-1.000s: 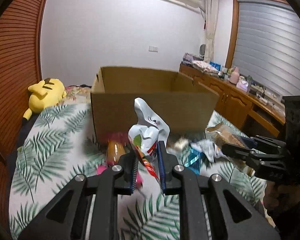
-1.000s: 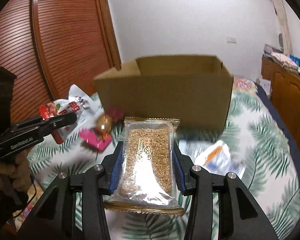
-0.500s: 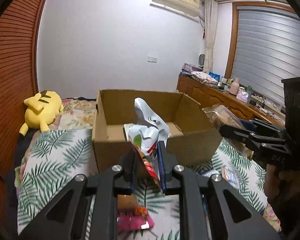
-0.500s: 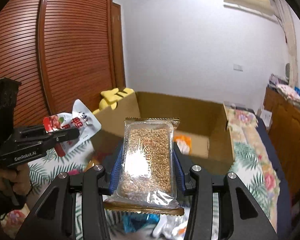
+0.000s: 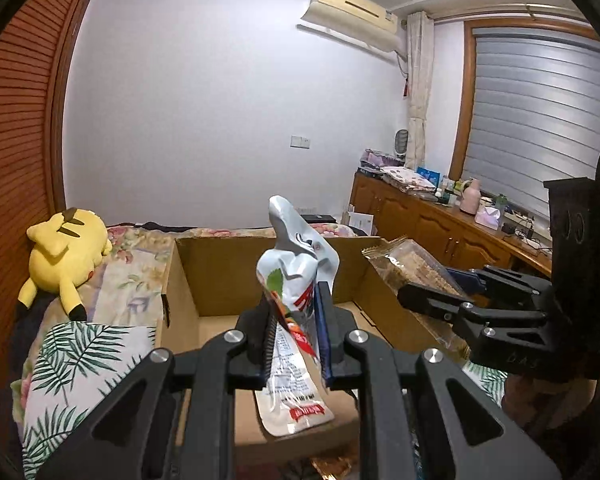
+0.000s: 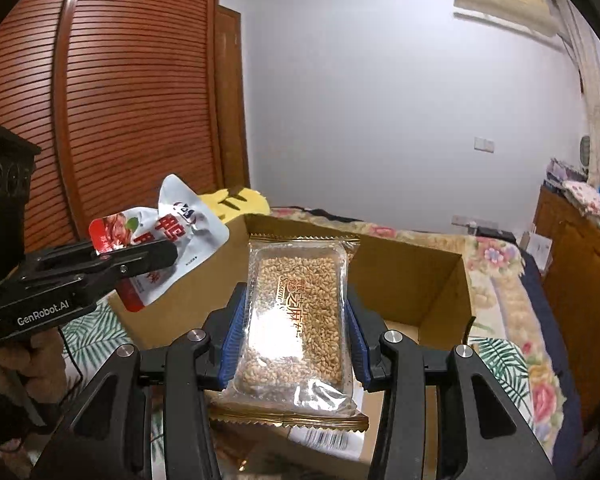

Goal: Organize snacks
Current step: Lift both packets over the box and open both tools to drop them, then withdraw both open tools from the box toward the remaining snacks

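Note:
My left gripper [image 5: 296, 320] is shut on a white and red snack pouch [image 5: 296, 280] and holds it over the open cardboard box [image 5: 220, 272]. My right gripper [image 6: 296, 328] is shut on a clear sesame bar pack [image 6: 298, 312] and holds it over the same box [image 6: 404, 276]. The left gripper [image 6: 140, 258] with its pouch [image 6: 180, 236] shows at the left of the right wrist view. The right gripper [image 5: 420, 300] with its pack [image 5: 412, 268] shows at the right of the left wrist view, over the box's right wall.
The box stands on a bed with a palm-leaf cover [image 5: 84, 352]. A yellow plush toy [image 5: 66, 252] lies at the far left. A wooden cabinet [image 5: 440, 232] with clutter runs along the right. A wooden slatted wardrobe [image 6: 120, 120] is on the left.
Both grippers have risen and moved forward from above the loose snacks on the bed to over the open box, each still holding its snack.

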`<state>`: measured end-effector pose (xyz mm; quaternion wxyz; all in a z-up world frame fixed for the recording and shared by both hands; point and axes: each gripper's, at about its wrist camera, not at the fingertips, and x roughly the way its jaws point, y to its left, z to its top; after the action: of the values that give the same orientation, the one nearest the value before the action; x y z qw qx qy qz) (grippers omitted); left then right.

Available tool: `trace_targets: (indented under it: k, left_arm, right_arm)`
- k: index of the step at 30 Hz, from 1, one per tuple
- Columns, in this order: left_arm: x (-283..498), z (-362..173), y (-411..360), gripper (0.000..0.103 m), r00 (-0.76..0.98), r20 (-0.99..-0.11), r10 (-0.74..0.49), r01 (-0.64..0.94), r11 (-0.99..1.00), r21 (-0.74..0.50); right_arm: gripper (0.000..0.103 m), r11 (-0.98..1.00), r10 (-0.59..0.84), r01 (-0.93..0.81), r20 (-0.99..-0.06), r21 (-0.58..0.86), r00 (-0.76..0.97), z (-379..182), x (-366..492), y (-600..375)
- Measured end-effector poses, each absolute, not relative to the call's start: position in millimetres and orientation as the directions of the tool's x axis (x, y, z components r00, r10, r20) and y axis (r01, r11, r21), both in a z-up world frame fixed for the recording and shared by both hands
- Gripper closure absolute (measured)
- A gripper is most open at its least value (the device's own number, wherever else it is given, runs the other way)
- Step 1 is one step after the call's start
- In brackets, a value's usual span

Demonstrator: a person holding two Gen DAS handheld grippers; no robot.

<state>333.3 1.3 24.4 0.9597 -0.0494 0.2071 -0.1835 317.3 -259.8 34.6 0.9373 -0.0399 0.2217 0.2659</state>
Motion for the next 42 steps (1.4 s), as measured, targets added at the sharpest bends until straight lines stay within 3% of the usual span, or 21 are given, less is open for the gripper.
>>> trace_targets:
  k: [11,20,31,42]
  left_arm:
    - [351.5,-4.6,-10.1,0.087,0.819,-0.446,-0.361,0.327,0.932,-0.155]
    - [350.3,-11.4,-16.9,0.077,0.813,-0.47,-0.345,0.318,0.938,-0.138]
    - [347.7,-12.7,-16.8,0.065,0.826,-0.461,-0.324,0.305,0.945,-0.117]
    - [313.3,16.3,-18.1,0.062,0.833,-0.45,-0.322,0.316,0.944,-0.09]
  right_arm:
    - [0.058,0.859,0.468,-0.509,-0.474,0.047,0.746,4.2,336.8,-257.5]
    - [0.054,0.865,0.458,-0.498,-0.491,0.055,0.741,-2.7,338.7,-257.1]
    - [0.05,0.865,0.456,-0.5,-0.471,0.036,0.756,0.4,338.7,-257.3]
    - [0.05,0.872,0.437,-0.49,-0.436,-0.011,0.787,36.8,296.1,-256.9]
